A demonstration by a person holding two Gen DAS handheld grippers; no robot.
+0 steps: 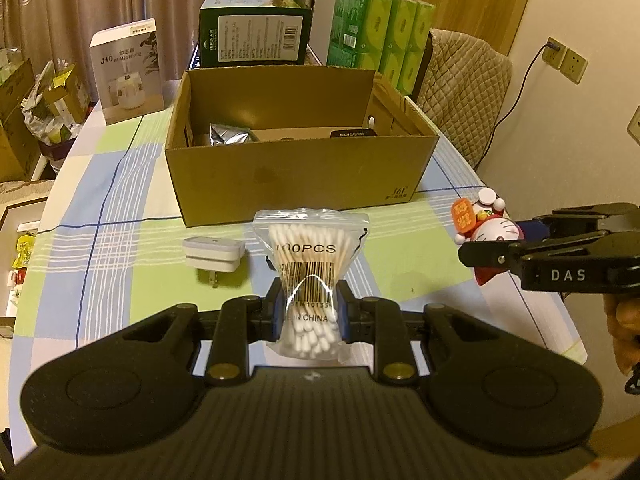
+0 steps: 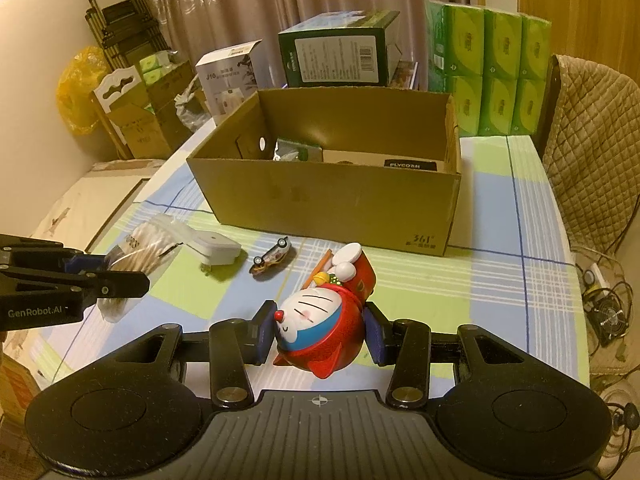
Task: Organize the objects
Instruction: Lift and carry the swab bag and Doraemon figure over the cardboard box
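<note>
Cardboard box (image 2: 328, 204), frame centre, holds a silver pouch (image 1: 228, 136), a black packet (image 2: 410, 165), maybe more, interior half hidden. Left gripper (image 1: 309, 314) clamps the cotton swab bag (image 1: 310, 256); right gripper (image 2: 318, 334) grips the red cat figurine (image 2: 320, 328). White charger (image 2: 214, 248) and toy car (image 2: 272, 260) lie on the checked tablecloth (image 2: 500, 240); green tissue packs (image 2: 492, 72) upper right.

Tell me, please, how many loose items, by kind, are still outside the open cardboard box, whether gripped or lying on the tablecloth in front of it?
Bag of cotton swabs, gripped by the left gripper: 1
Cat figurine, gripped by the right gripper: 1
White plug adapter, on the tablecloth: 1
Toy car, on the tablecloth: 1
Total: 4
</note>
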